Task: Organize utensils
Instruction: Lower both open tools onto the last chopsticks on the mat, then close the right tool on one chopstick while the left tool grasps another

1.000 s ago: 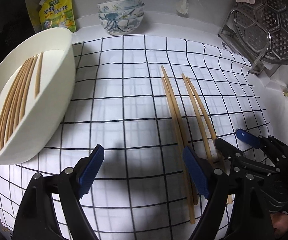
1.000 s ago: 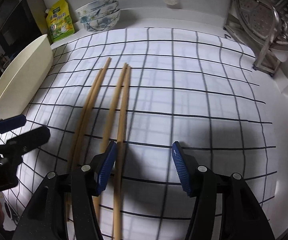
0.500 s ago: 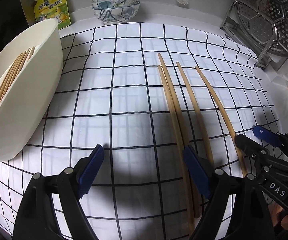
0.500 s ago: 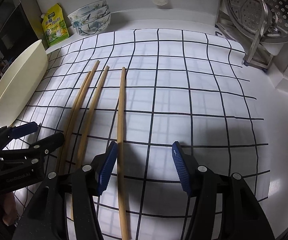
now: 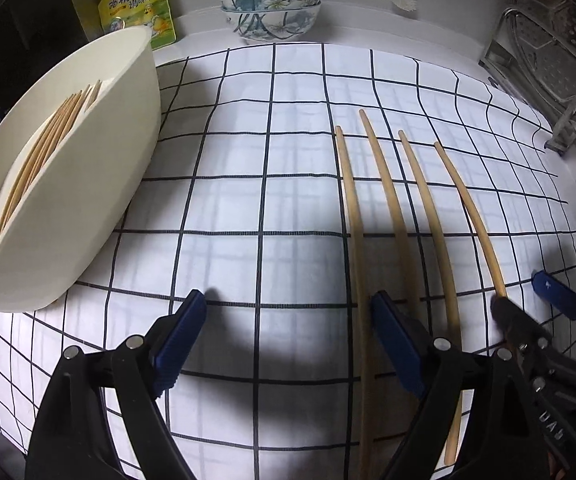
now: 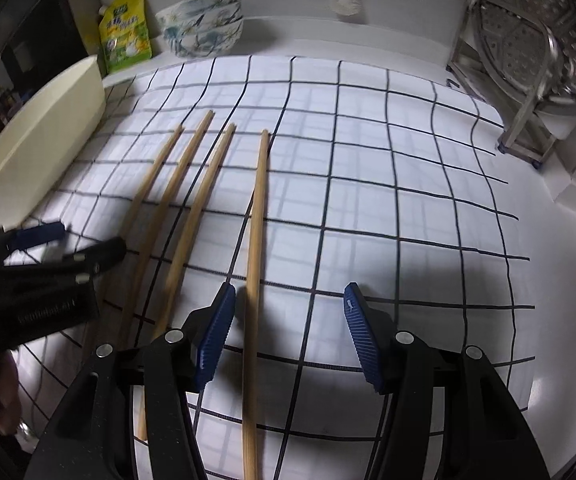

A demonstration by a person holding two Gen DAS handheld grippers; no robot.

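From the left wrist, four long wooden chopsticks [image 5: 388, 200] lie on the checked white cloth [image 5: 248, 200]; the left gripper [image 5: 288, 320] gapes, released. From the right wrist, the right gripper [image 6: 288, 312] straddles one chopstick, unclenched

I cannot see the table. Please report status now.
Left gripper open, empty. Right gripper open, one chopstick between jaws, ungripped. Nothing in the way.

Dim frames with fisheye-bowed edges, glare on the checked cloth [image 5: 296, 200], soft shadows under the fingers [image 5: 184, 336].
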